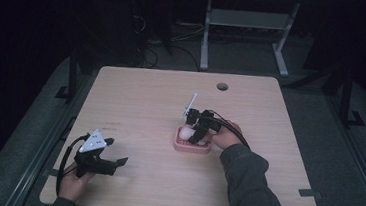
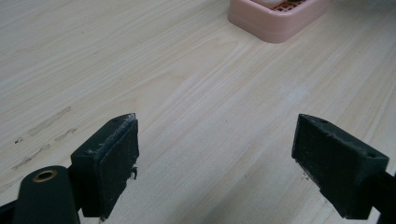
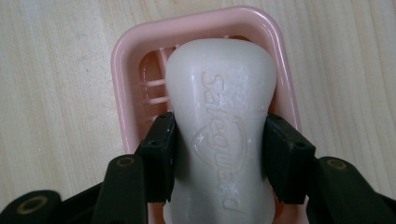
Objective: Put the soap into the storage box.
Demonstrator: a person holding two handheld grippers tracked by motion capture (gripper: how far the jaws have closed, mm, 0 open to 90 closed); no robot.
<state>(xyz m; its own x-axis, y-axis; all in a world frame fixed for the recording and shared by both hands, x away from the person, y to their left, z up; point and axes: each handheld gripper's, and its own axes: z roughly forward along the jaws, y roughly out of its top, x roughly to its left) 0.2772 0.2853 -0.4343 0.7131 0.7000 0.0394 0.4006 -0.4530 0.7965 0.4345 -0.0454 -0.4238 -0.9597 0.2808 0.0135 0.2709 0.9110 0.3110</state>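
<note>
- One bar of white soap (image 3: 219,140), and it's sitting right over the pink soap dish (image 3: 126,60), lying lengthwise, with the embossed lettering facing up at the right gripper view.
- The right gripper (image 3: 219,156) has it by the waist: both black pads pressed against the two long sides, just where the bar narrows. Jaws drawn in tight, soap squeezed between them.
- Smart spot to grab, I'd say — the pinched middle gives the pads something to seat in, while the rounded ends would likely squirt free.
- Handling-wise, expect a firm, fairly dense block, not fragile, but its smooth waxy skin looks slippery; too hard a squeeze could mark it or pop it out.
- Whether the bar rests on the slatted floor of the dish or hangs just above it, I cannot tell from here.
- One dish, a rounded rectangle with rib slots showing beside the soap, a little right of centre on the wooden table (image 1: 140,104).
- Out wide, the left gripper (image 1: 118,151) sits near the table's front left corner, well apart from the dish, jaws spread wide with nothing between them.
- Count: one soap, one dish, two grippers, one table.
</note>
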